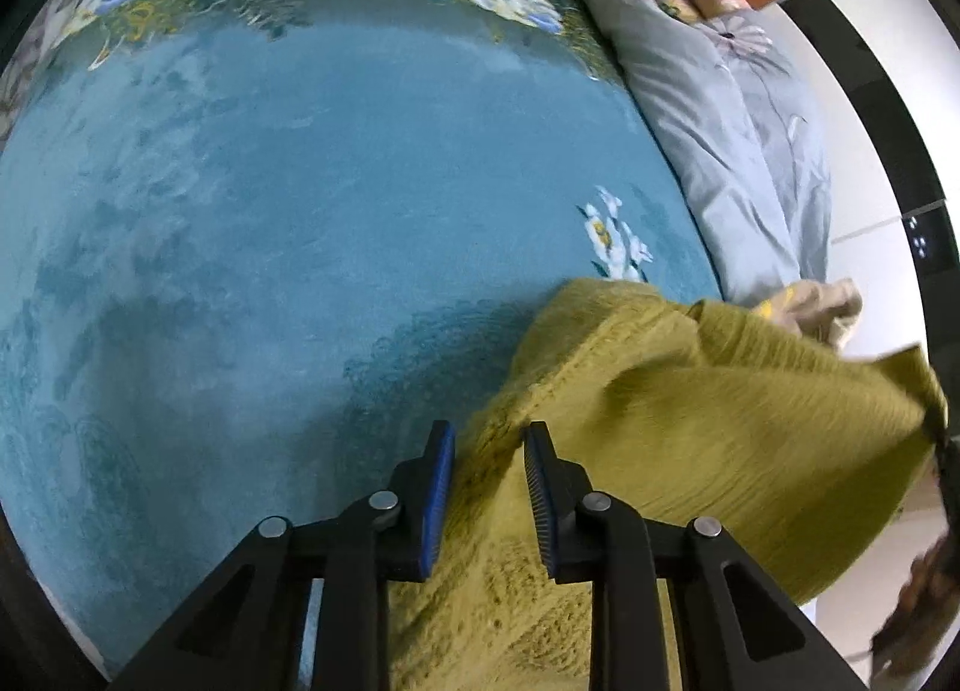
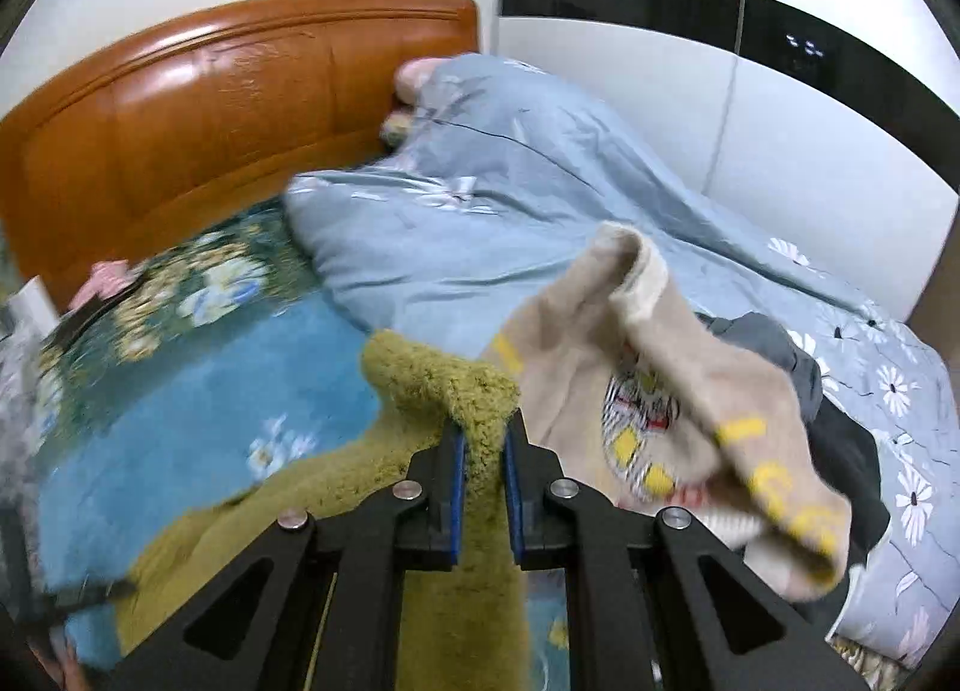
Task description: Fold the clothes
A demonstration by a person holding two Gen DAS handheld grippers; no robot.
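right wrist view: the right gripper (image 2: 482,439) is clenched on a ridge of the fuzzy olive-green garment (image 2: 288,505) at lower centre; a beige printed sweatshirt (image 2: 648,391) sits right of it; left wrist view: the left gripper (image 1: 489,448) has its jaws parted, green fabric between them, over the teal floral bedspread (image 1: 300,211)

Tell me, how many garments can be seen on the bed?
3: an olive-green garment in the right hand-held gripper, a beige sweatshirt beside it, and a dark garment behind that. The grey duvet may hide more.
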